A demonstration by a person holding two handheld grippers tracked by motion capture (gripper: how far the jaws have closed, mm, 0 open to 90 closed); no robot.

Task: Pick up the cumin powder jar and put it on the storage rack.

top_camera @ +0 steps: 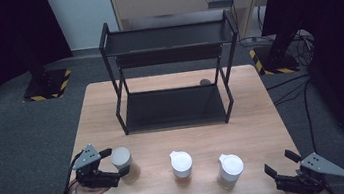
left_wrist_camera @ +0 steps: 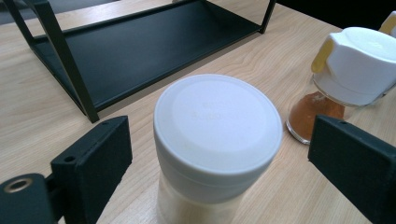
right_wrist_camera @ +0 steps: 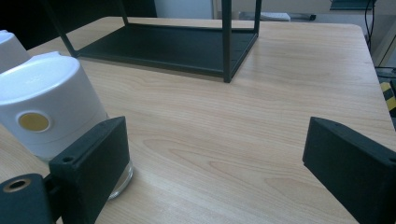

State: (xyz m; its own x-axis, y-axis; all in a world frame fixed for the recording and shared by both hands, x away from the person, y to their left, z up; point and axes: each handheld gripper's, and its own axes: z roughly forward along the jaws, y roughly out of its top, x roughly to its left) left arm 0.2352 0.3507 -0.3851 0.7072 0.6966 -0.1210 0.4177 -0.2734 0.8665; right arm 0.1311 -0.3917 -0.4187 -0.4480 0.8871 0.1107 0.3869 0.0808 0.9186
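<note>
Jars are lined up in a row of three along the near edge of the bench [top_camera: 258, 116], in front of a black two-tier rack [top_camera: 170, 77]. The left jar [top_camera: 122, 160], capped with a flat white lid over a pale body, is framed by the left hand-held gripper [top_camera: 118, 161]; in the left gripper view the jar [left_wrist_camera: 217, 140] is seen standing upright between the two black jaws, with bare wood visible on either side, so the jaws are spread apart and no contact is made. Just beyond it, the middle jar [left_wrist_camera: 341, 79], filled with orange-brown powder and fitted with a white flip cap, is seen near the right jaw. The right hand-held gripper [top_camera: 280, 162] is held low at the bench's near right corner, its jaws likewise parted with nothing between them. The right jar [top_camera: 230, 170] is placed beside its left jaw, apart from the gap.
</note>
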